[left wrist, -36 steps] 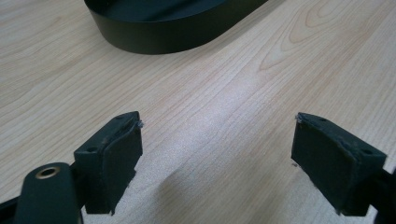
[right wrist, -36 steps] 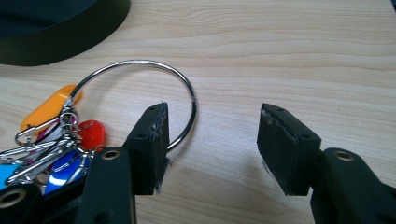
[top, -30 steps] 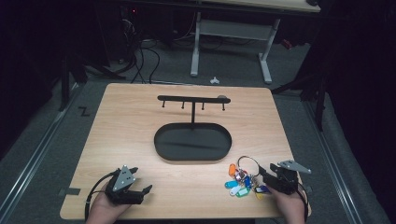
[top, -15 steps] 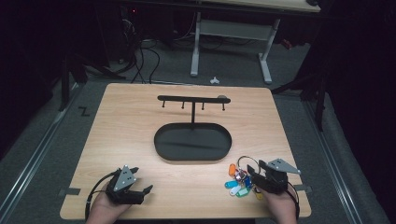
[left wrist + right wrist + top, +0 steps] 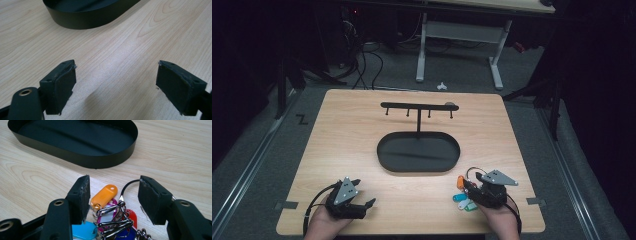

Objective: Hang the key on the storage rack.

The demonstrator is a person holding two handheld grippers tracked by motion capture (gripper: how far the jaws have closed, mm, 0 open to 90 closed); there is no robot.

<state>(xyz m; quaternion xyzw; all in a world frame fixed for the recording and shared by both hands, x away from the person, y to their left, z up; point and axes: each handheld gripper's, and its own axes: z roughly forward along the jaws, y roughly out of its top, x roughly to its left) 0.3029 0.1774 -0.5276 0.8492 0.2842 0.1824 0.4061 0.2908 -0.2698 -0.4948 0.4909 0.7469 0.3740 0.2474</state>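
A bunch of keys with coloured plastic tags point(image 5: 110, 212) lies on the wooden table near its front right; an orange tag point(image 5: 104, 195) points toward the tray. My right gripper point(image 5: 113, 192) is open, its jaws standing on either side of the bunch point(image 5: 462, 194) without closing on it. A black oval tray point(image 5: 418, 151) sits mid-table, with a black hook rack point(image 5: 418, 107) rising behind it. At the front left, my left gripper point(image 5: 360, 202) rests open over bare wood point(image 5: 115, 67), nothing between its jaws.
The tray's black wall point(image 5: 75, 157) lies just beyond the keys. The tray's wall point(image 5: 87, 18) also crosses the top of the left gripper view. Bare table point(image 5: 352, 130) spreads left of the tray. Desk legs and cables point(image 5: 422, 45) stand on the floor beyond the table.
My right gripper has moved left onto the bunch of keys, which now sits between its open jaws. The left gripper has stayed where it was.
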